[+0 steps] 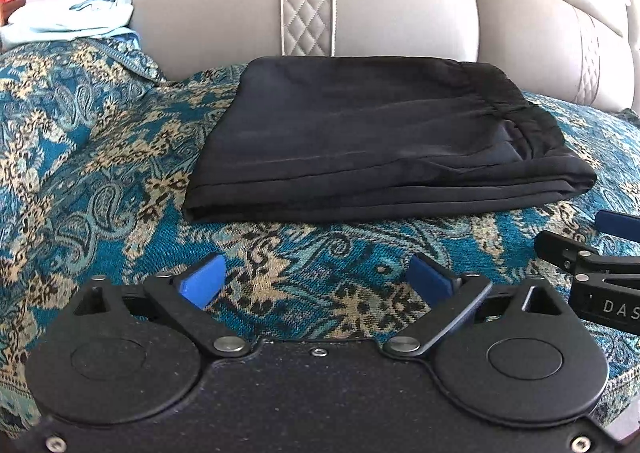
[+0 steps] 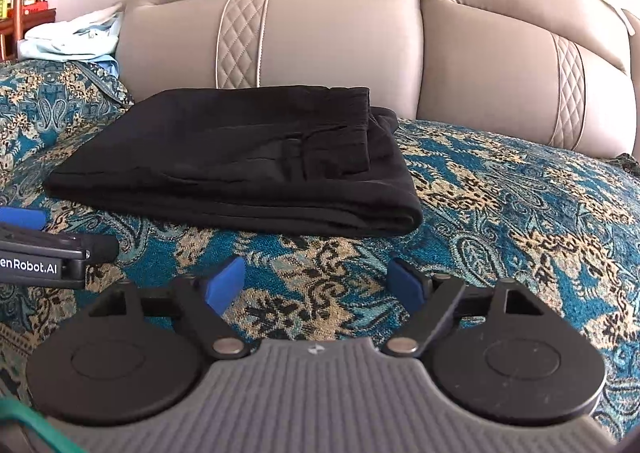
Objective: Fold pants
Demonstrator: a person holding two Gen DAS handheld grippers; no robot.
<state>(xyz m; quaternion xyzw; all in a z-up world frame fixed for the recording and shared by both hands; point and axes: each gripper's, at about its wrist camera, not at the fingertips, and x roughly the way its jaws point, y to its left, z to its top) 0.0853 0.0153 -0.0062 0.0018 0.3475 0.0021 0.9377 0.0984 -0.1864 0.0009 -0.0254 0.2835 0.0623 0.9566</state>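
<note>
A teal paisley throw [image 1: 100,141] with tan and black figures covered the seat of a sofa, and behind it rose the beige leather backrest [image 1: 400,9] with its strips of diamond quilting. At the far left end of the sofa lay a heap of pale blue cloth [image 1: 80,17], and past that a dark wooden shelf [image 2: 28,19] stood against a light wall.

The black pants [image 1: 380,137] lay folded into a flat, stacked rectangle on the throw, close to the backrest. The bundle's long axis ran across the seat, roughly parallel to the backrest – its gathered waistband [image 1: 500,101] at the right end, the smooth fold at the left, the layered edges facing the cameras.

Both tools hung over the throw just short of the pants and touched nothing. The left gripper [image 1: 316,277] had its jaws spread wide with only patterned cloth between the blue pads; the right gripper [image 2: 318,281] stood likewise spread and empty – each showed at the edge of the other's view.
</note>
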